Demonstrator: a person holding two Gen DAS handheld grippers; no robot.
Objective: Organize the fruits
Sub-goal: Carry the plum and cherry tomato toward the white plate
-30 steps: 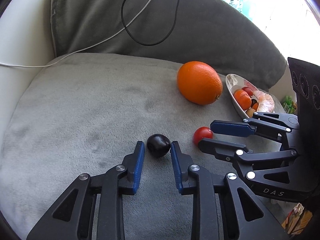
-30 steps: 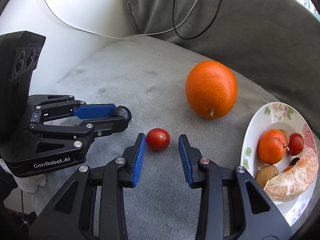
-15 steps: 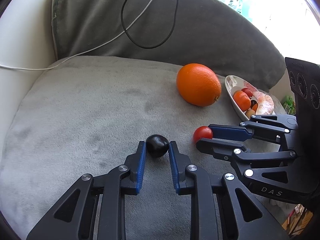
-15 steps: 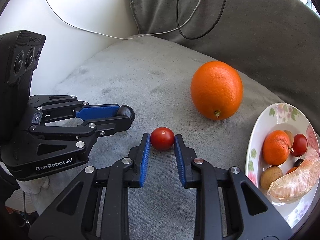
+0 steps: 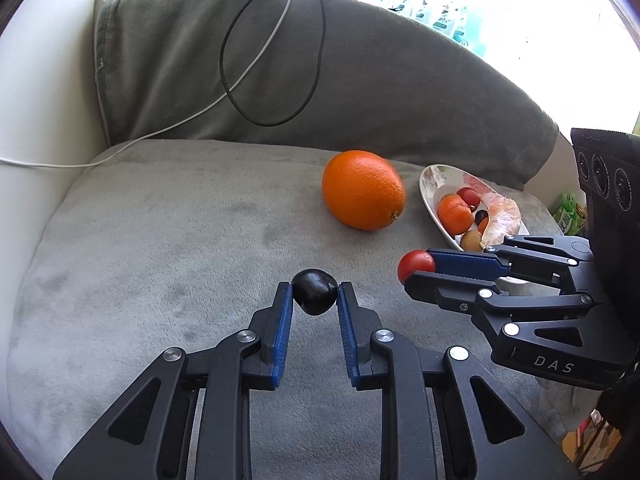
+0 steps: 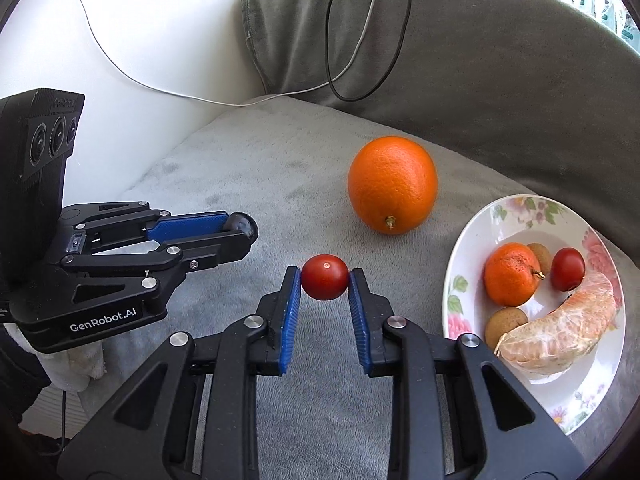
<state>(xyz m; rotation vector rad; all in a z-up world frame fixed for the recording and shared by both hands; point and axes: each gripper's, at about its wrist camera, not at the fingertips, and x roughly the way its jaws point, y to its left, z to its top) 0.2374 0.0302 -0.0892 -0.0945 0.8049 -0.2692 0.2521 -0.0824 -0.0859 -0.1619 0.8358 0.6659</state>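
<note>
Cherry tomato (image 6: 324, 282) pinched in right gripper (image 6: 324, 280), dark plum (image 5: 314, 291) in left gripper (image 5: 314, 294)

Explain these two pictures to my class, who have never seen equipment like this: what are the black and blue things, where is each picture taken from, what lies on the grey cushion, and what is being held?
No robot is here. A person holds a two-fingered gripping tool in each hand, and a wide-angle camera on each one looks forward along its fingers. So one picture is taken from the left tool, the other from the right tool, and each also shows the other tool from the side.

The left tool pinches a small dark fruit between its blue pads. The right tool pinches a cherry tomato.

On the grey cushion lies a large orange. Beside it is a flowered plate holding a mandarin, another cherry tomato, peeled citrus segments and a few small brown fruits. Cables hang over the backrest.
</note>
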